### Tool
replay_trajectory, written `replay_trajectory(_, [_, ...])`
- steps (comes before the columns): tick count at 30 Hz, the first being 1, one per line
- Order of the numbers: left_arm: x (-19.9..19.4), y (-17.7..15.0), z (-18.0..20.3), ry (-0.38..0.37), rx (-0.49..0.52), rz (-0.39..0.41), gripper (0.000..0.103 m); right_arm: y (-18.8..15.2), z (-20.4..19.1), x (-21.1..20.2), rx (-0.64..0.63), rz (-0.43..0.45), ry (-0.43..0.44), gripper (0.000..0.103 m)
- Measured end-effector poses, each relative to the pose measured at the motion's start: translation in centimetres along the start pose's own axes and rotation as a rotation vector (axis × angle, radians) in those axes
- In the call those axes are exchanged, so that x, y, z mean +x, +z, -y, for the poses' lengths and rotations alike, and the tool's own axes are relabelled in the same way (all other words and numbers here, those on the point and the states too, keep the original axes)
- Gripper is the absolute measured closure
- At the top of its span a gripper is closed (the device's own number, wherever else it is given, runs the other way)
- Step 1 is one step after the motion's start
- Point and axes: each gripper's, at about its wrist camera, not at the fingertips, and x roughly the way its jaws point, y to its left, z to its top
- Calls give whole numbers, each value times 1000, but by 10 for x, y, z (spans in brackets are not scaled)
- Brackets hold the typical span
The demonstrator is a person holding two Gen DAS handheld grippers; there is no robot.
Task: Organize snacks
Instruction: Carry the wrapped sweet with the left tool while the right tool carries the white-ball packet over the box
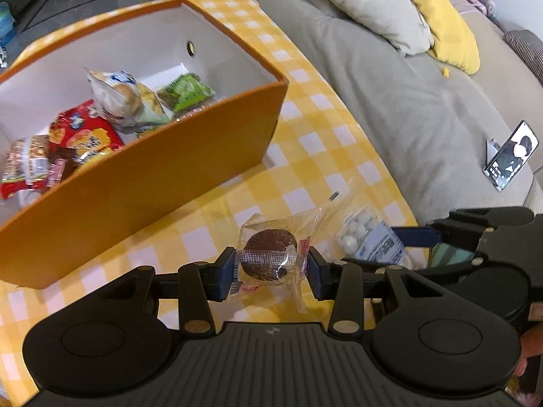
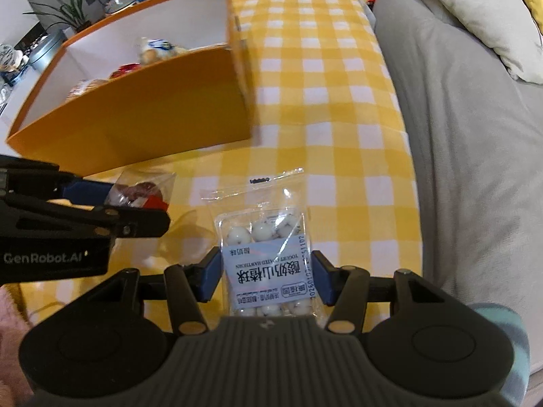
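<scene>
I'm getting soft, even indoor light in both views, nothing harsh. The orange box (image 2: 135, 115) is smearing with motion blur in the right wrist view, especially its right corner, while the checked cloth (image 2: 339, 108) near it is staying fairly crisp. Fisheye is bending everything at the edges and darkening the corners. The clear wrappers are throwing little glints, and shadows under them are looking faint.

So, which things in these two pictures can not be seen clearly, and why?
- Right wrist view: snacks in the orange box are mostly hidden by its front wall.
- Right wrist view: the chocolate pie is blurred and partly covered by the left tongs.
- Left wrist view: the bag of white balls is partly hidden behind the right tongs.
</scene>
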Motion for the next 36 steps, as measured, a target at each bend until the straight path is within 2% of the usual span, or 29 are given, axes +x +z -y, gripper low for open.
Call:
replay_trajectory(8, [-40, -4, -12, -6, -40, 72, 54, 5, -30, -28, -57, 63, 20, 51])
replay_trajectory(18, [-87, 2, -30, -14, -76, 189, 54, 31, -66, -64, -153, 161, 45, 51])
replay_trajectory(27, [-116, 20, -64, 48, -104, 268, 54, 67, -98, -81, -267, 245, 41, 51])
replay_trajectory(36, [-119, 43, -95, 109, -126, 276, 54, 108, -121, -80, -321, 296, 33, 51])
